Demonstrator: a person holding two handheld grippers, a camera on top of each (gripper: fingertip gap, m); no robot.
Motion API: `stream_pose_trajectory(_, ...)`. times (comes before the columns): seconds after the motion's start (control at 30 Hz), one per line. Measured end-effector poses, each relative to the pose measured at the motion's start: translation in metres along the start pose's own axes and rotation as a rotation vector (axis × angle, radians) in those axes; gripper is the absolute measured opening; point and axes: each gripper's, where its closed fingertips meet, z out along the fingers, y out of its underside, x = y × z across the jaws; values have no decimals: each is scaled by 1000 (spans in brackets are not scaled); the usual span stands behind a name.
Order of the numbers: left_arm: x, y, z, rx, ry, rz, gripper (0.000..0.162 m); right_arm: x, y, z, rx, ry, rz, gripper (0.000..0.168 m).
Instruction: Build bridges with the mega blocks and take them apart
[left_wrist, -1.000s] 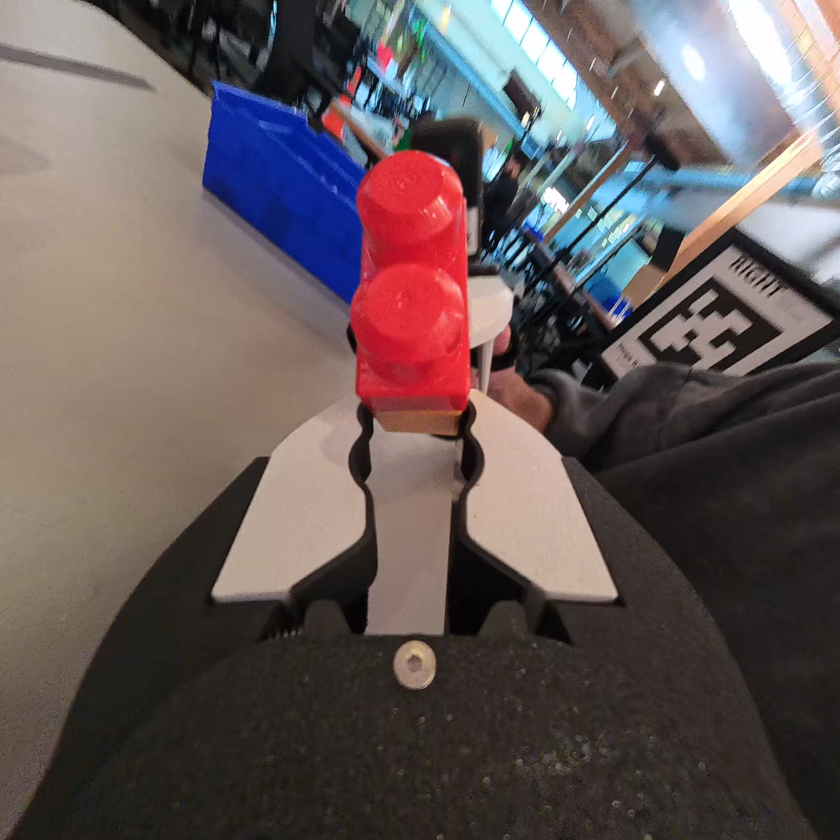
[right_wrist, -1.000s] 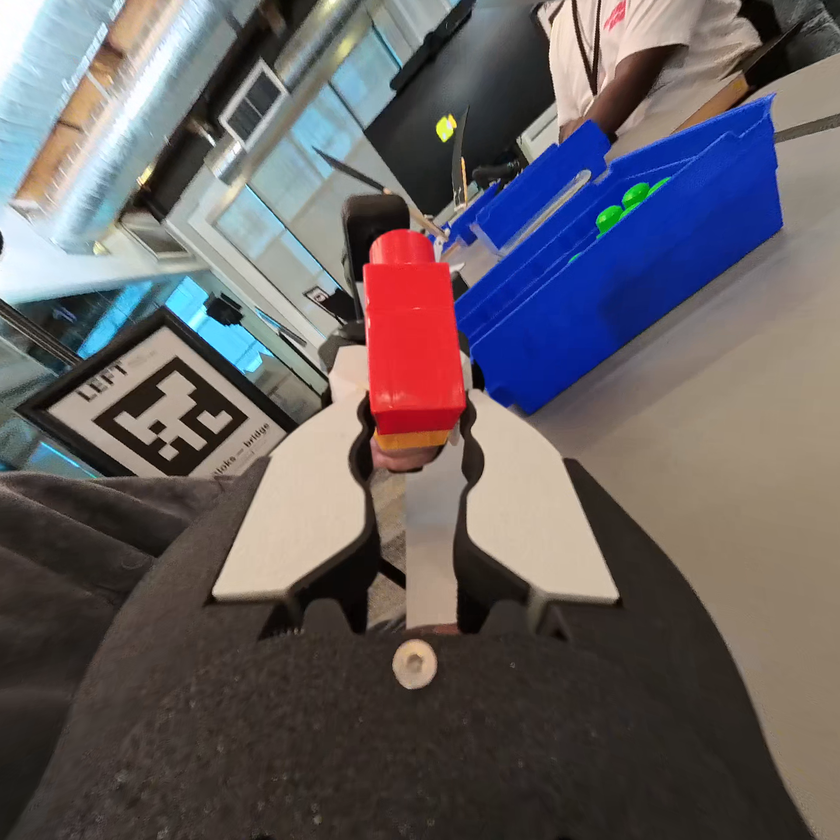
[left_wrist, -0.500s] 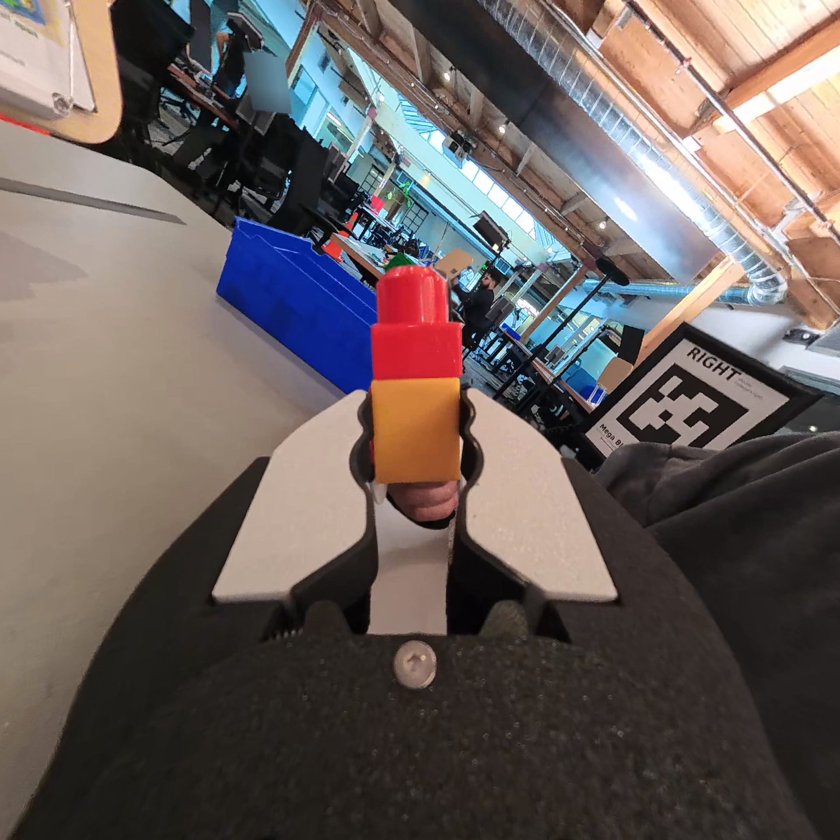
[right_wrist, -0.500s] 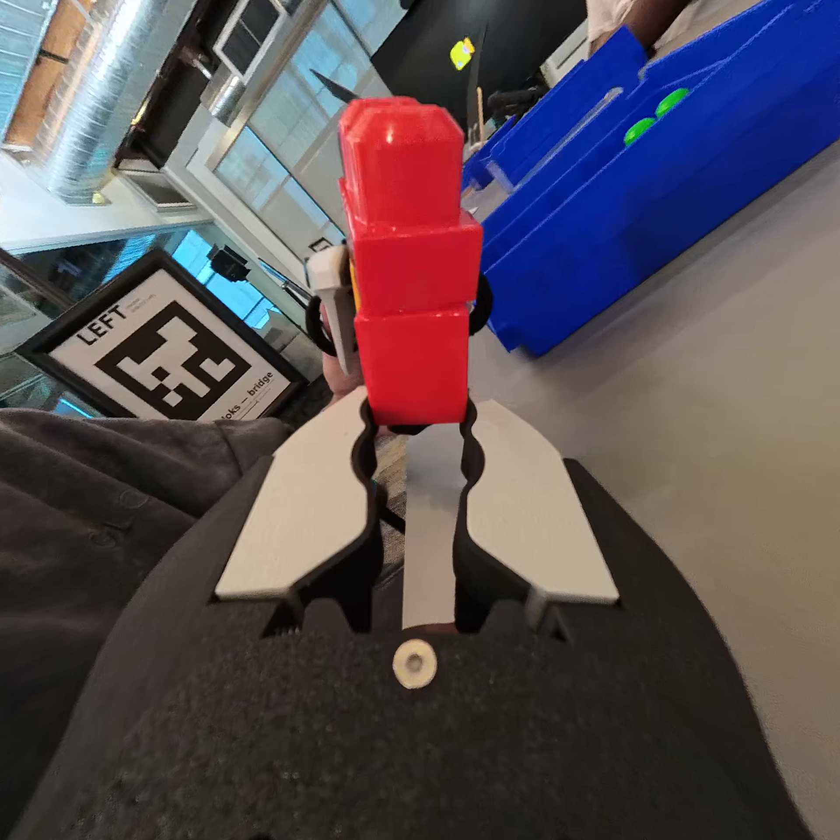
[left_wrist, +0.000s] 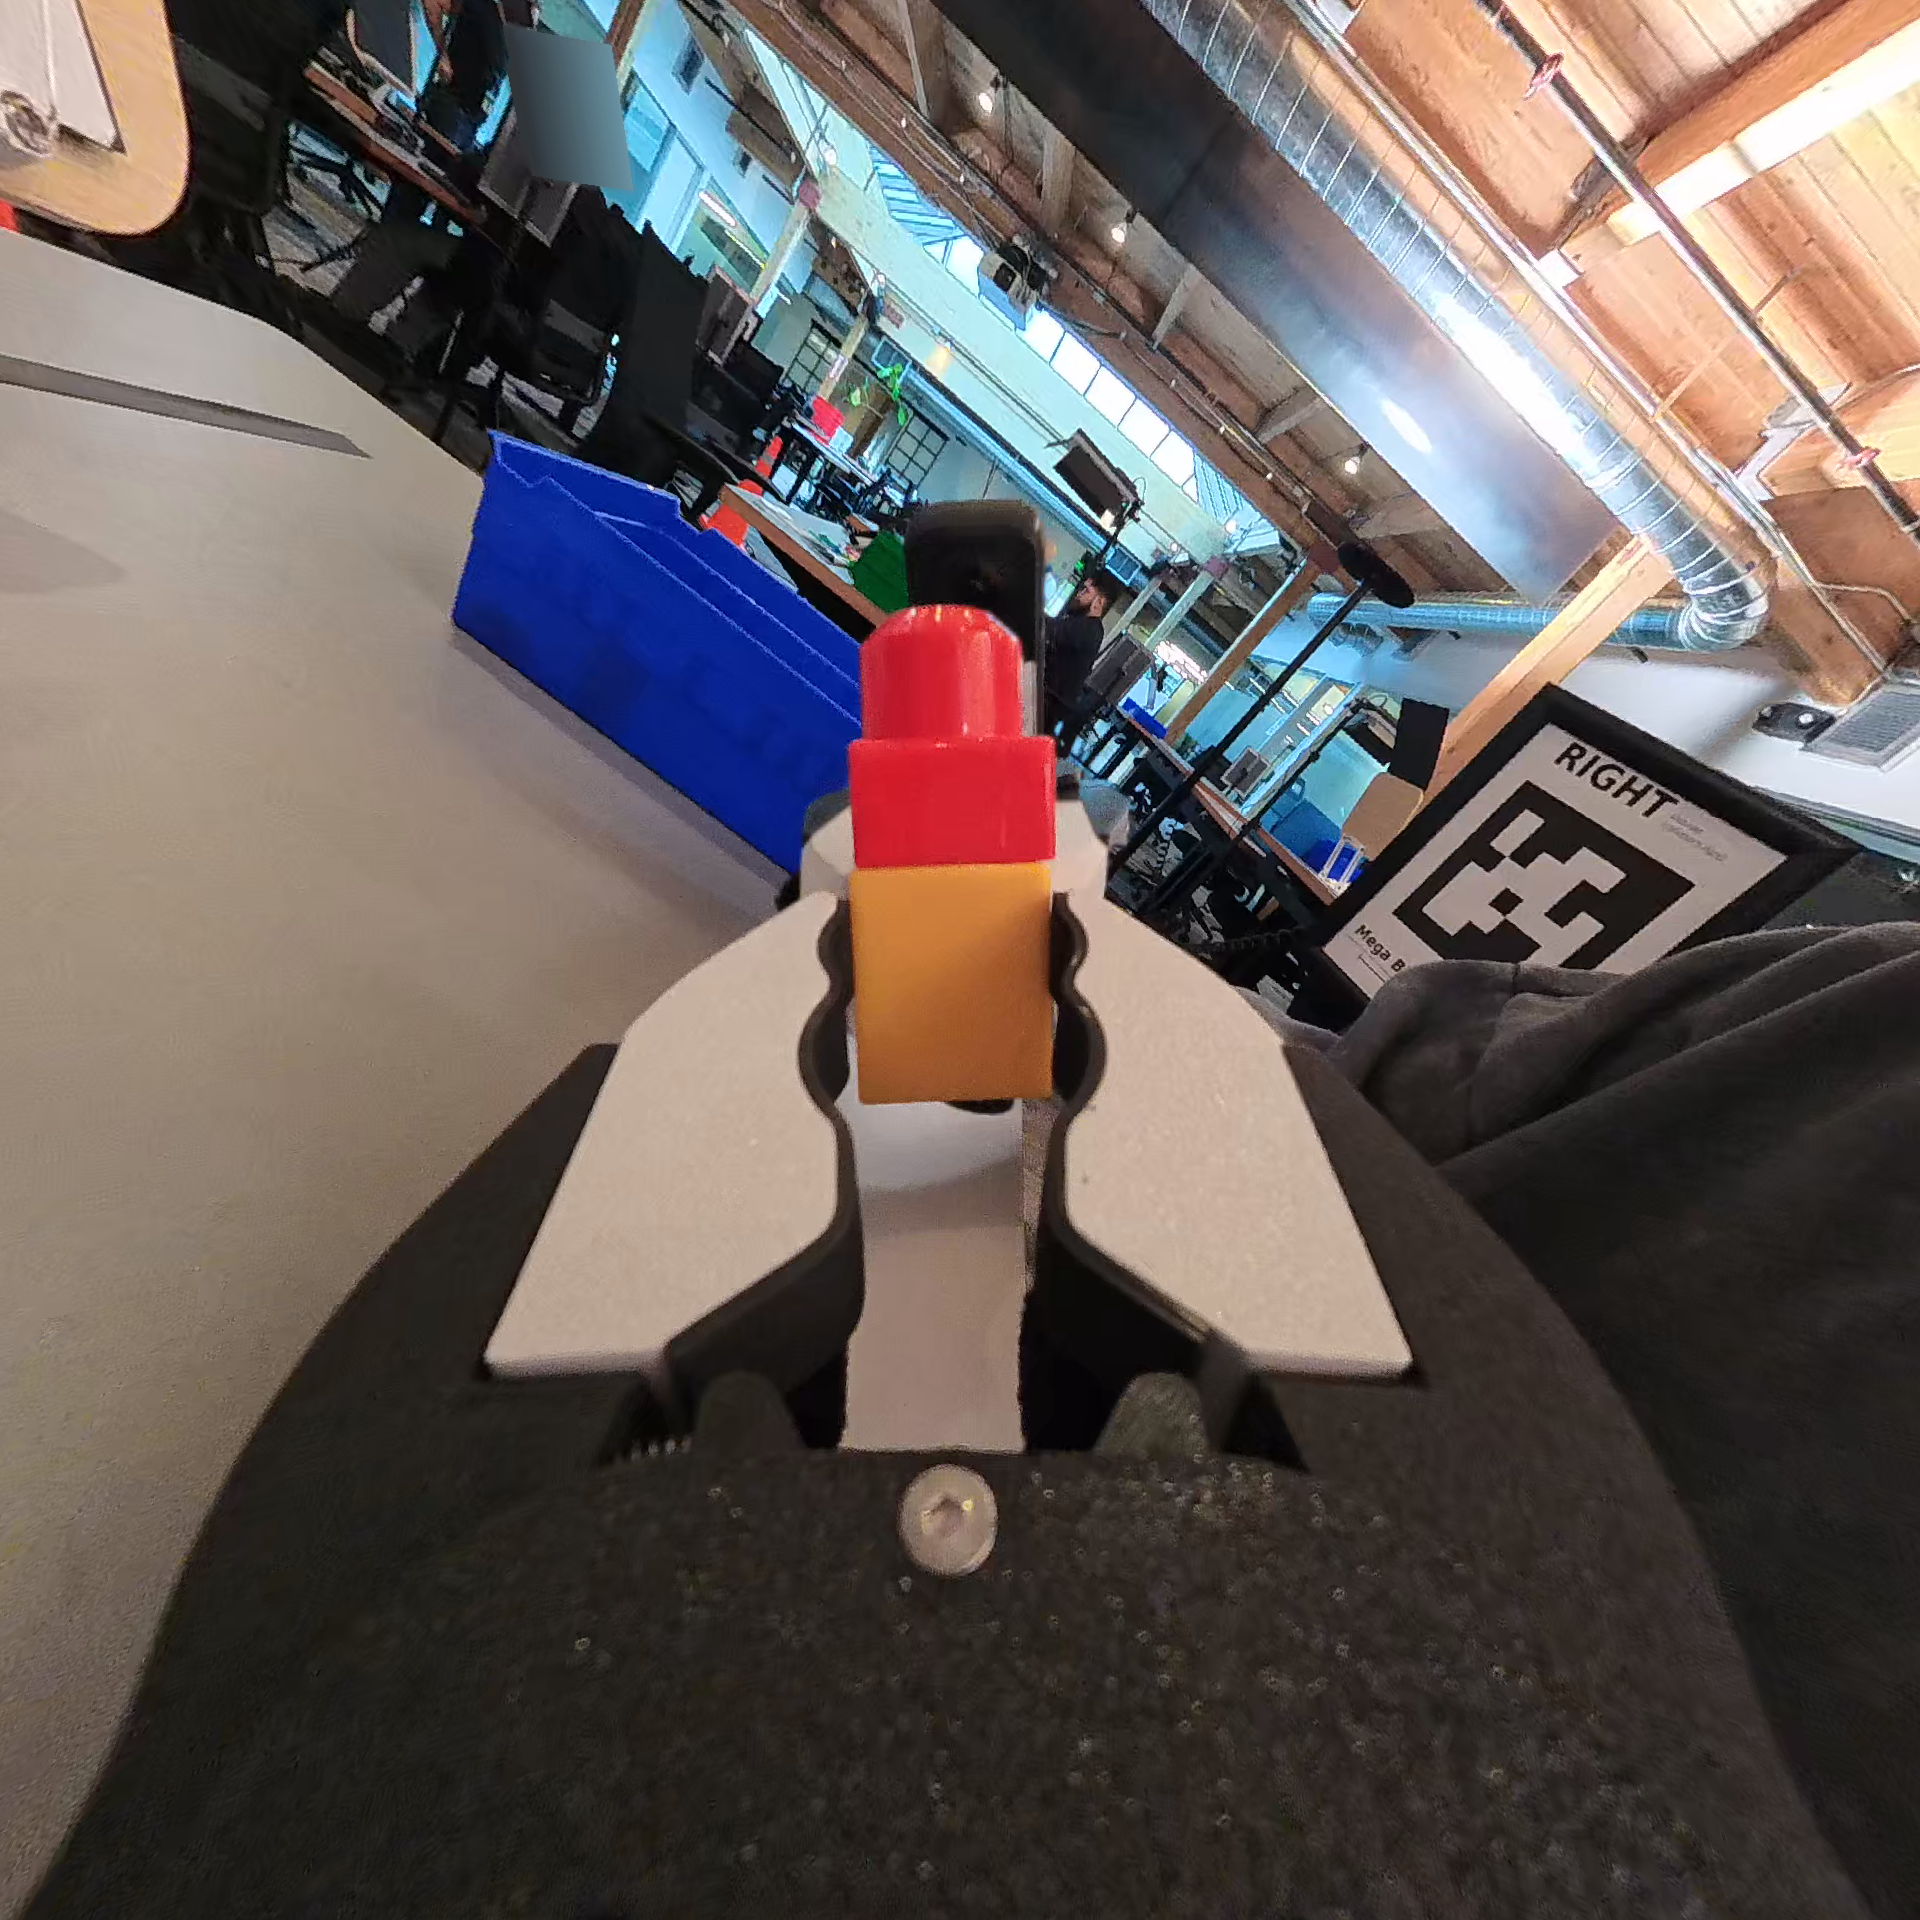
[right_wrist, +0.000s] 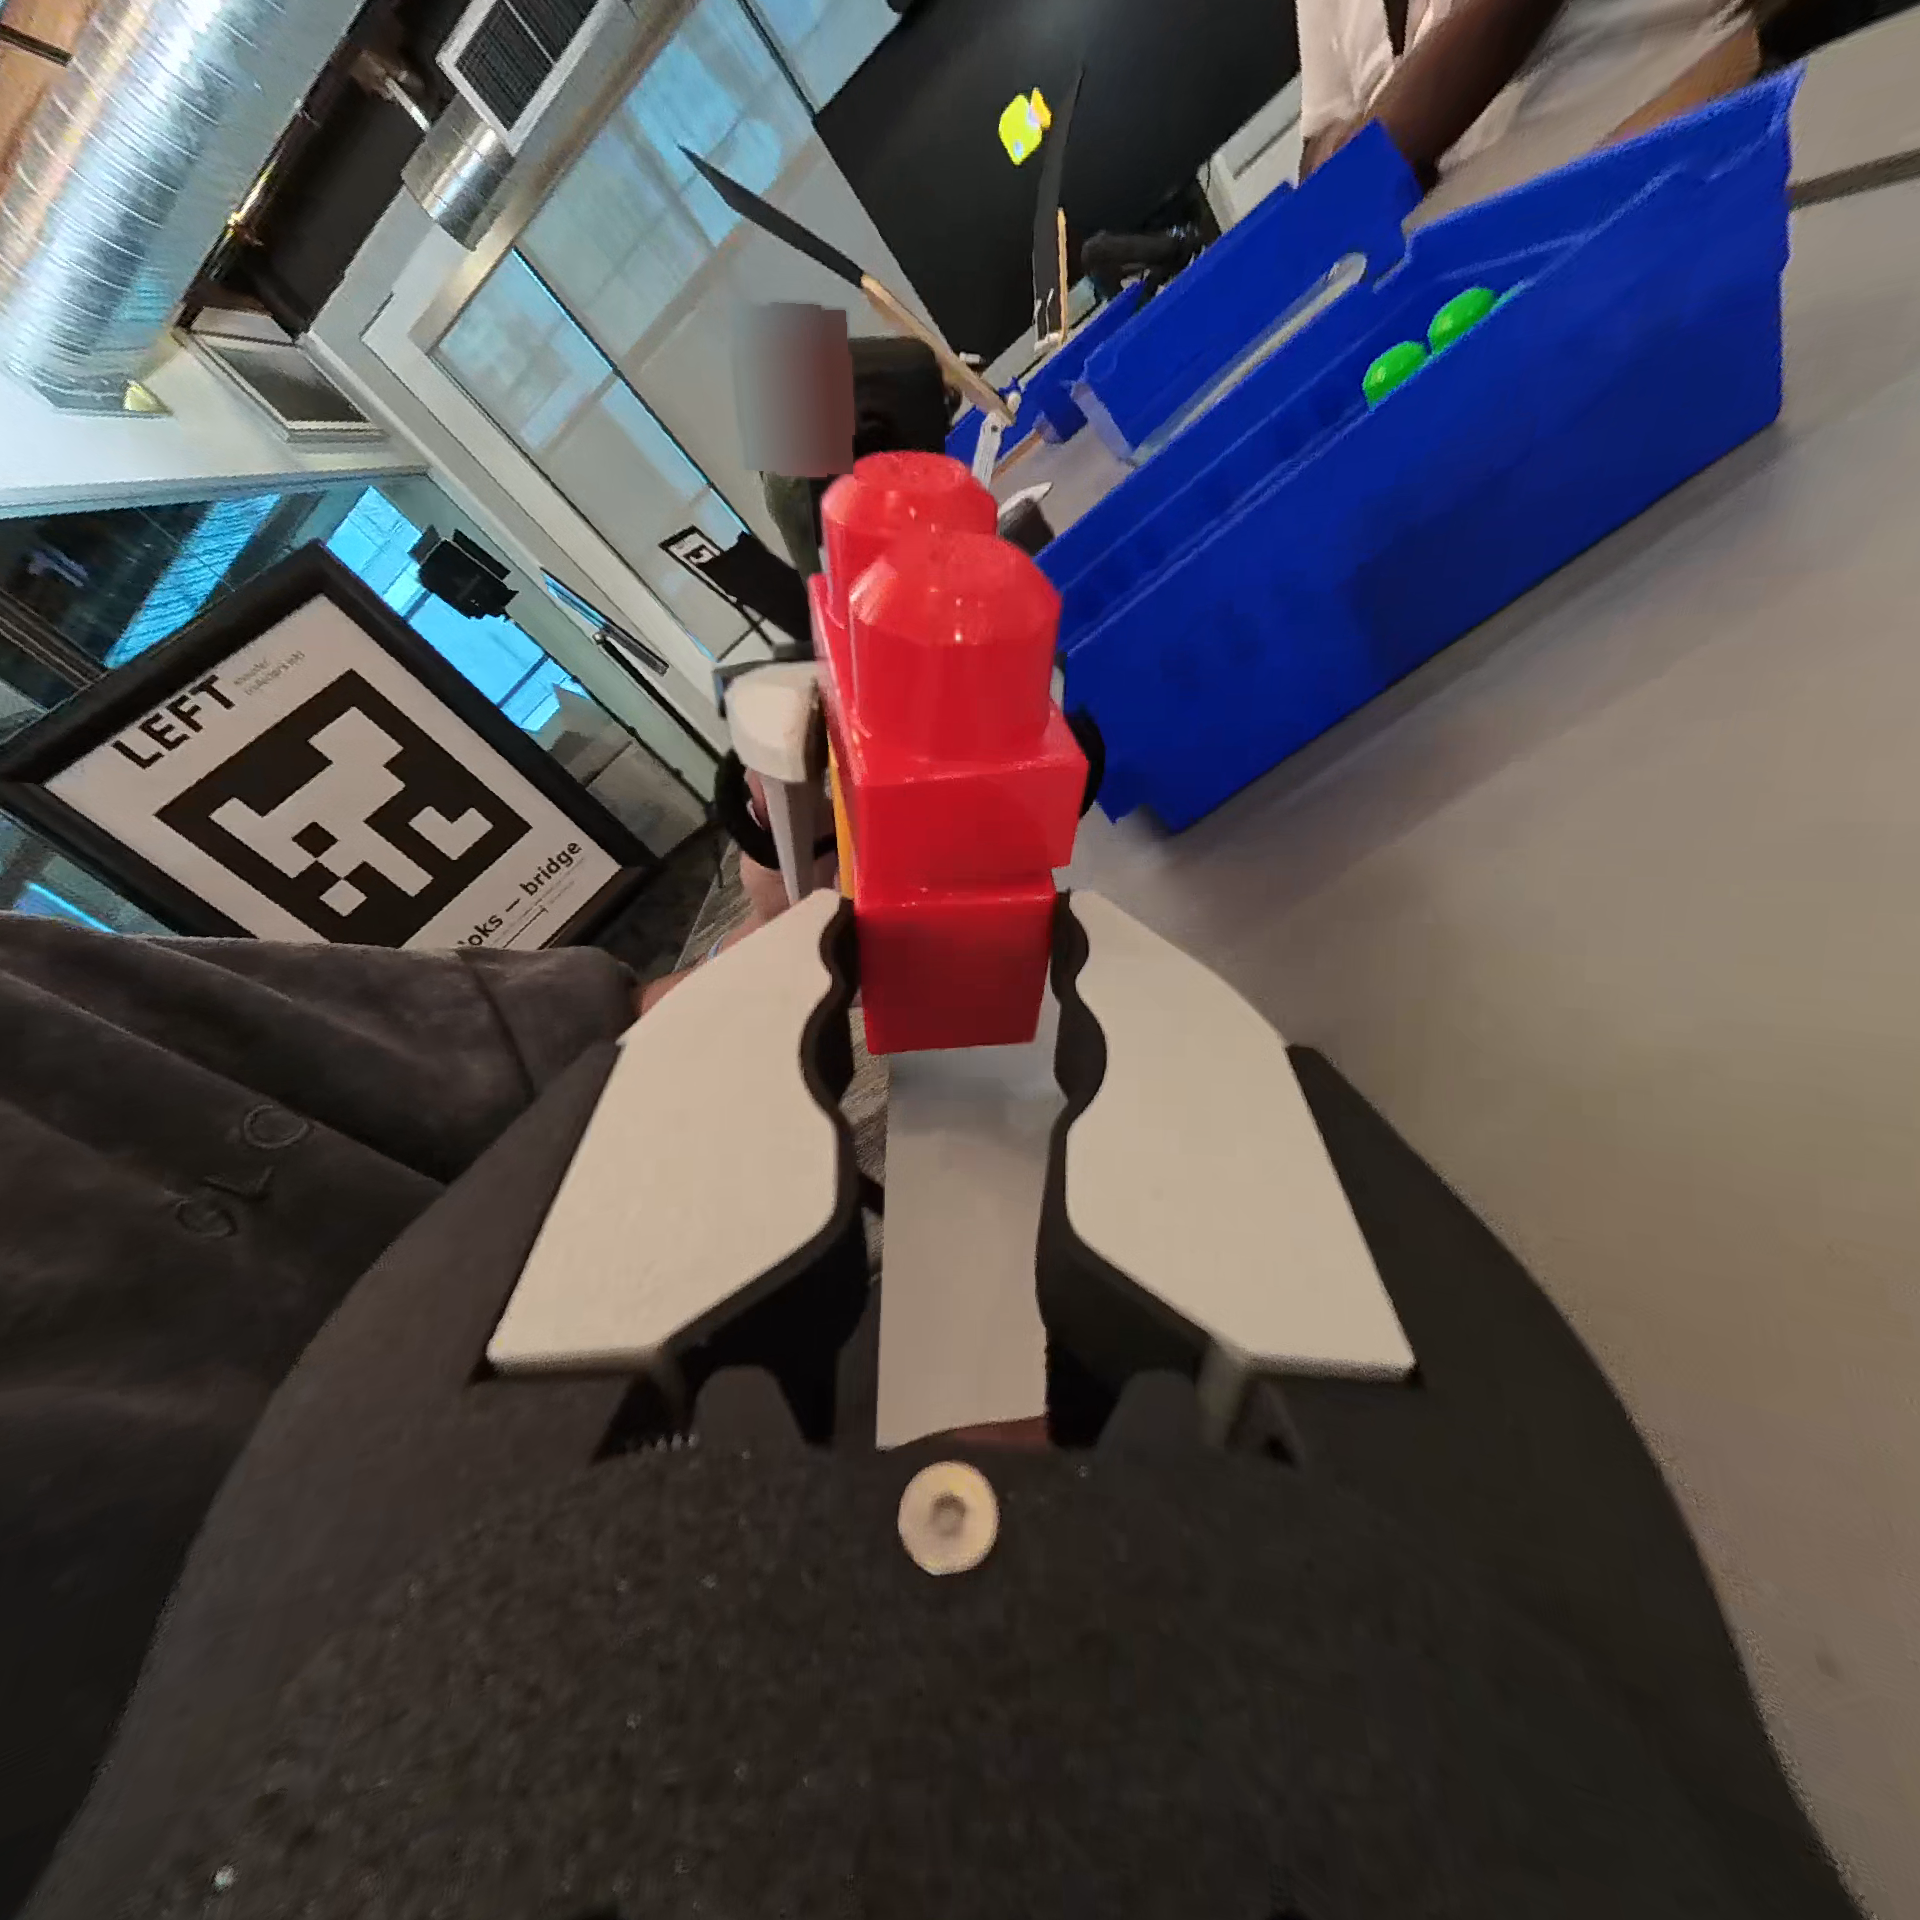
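Left tool: the left tool is clamped on a yellow block at the centre of the left wrist view, jaws pressed to its two sides.
Right tool: the right tool is clamped on a lower red block at the centre of the right wrist view.
Blocks: a red two-stud block sits across the top of the lower red one; in the left wrist view the same red block sits on top of the yellow one. A sliver of yellow shows behind the red pieces in the right wrist view.
Position: the whole piece is held in the air between the two tools, above the grey desk, touching nothing else.
Bin: a blue bin stands on the desk at upper right of the right wrist view, with green blocks inside.
Progress: judging by the shape, a small bridge stands assembled, two legs with a span.
Left to do: it looks like pulling it apart comes next; each tool has a leg, so the span must come off one side first. No loose pieces are visible on the desk.
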Motion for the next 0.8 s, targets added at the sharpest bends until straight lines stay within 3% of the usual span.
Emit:
stream_pose_trajectory(0.27, -9, -8, -7, 56, -39, 4, 35, -10, 30, 20, -95, -121, 81, 35)
stream_pose_trajectory(0.4, -3, -16, -13, 87, 9, -13, 35, -3, 40, 26, -170, -52, 46, 35)
stream_pose_trajectory(0.5, 2, -22, -19, 85, -8, 30, 35, 20, 39, 9, -203, 81, 29, 35)
stream_pose_trajectory(0.63, 3, -19, -28, 27, -114, 121, 35, 36, -4, -52, -203, 393, -116, 35)
stream_pose_trajectory(0.8, 7, 15, -27, -94, -184, 193, 35, 0, -104, -210, -99, 898, -367, 35)
